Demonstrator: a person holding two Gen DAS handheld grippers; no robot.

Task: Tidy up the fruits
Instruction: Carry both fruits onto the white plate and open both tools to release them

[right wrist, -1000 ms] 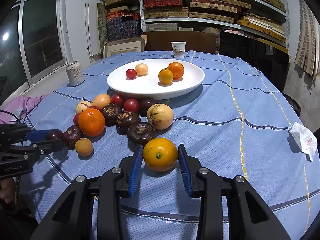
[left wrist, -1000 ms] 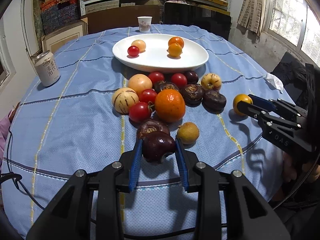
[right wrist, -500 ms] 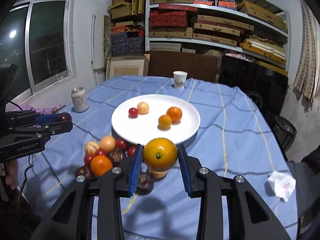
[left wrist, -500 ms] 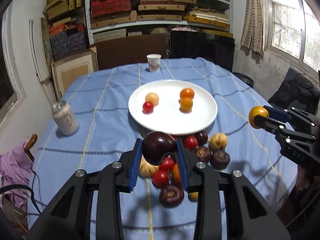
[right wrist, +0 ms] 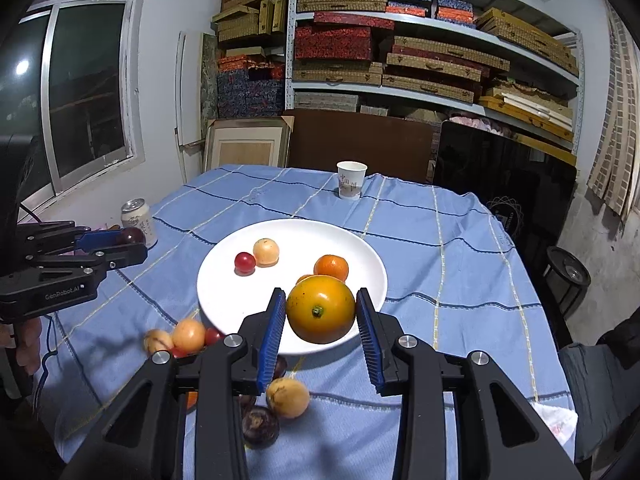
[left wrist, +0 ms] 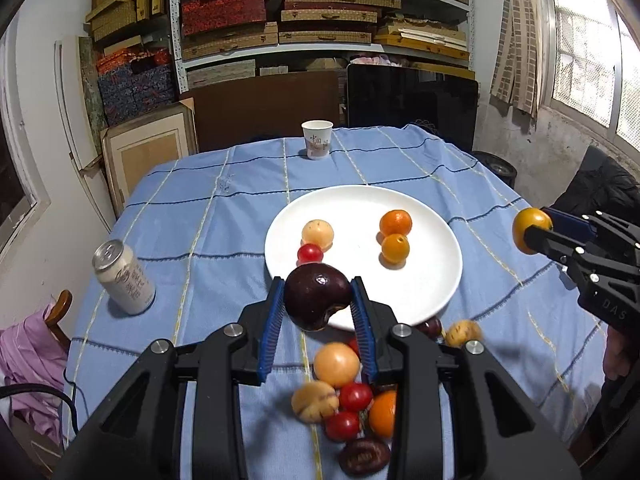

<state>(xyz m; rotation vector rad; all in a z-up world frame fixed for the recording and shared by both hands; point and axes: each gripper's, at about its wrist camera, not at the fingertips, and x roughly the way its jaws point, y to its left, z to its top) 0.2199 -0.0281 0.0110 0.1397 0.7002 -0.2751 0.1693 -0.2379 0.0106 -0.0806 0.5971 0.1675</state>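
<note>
**Now both fruits hang short of the plate**

Right, we have two loads in the air. Our left hand-held gripper [left wrist: 318, 300] is clamped on a dark purple fruit [left wrist: 317, 295], pads pressing both flanks. Our right hand-held gripper [right wrist: 321, 309] is pinching a yellow-orange fruit [right wrist: 321, 308] the same way.

What matters is the white plate [left wrist: 424, 280]. From the left gripper it lies at twelve to one o'clock, its near rim just past the purple fruit. From the right gripper it sits at eleven to twelve o'clock, the fruit over the near rim. We judge neither much nearer; both need a short push forward and down.

On the plate sit four fruits: a red tomato [right wrist: 244, 263], a pale round fruit [right wrist: 266, 252] and two oranges. The clear patch is at the plate's six o'clock. Loose fruits [left wrist: 340, 392] wait on the tabletop [left wrist: 208, 232] below.
</note>
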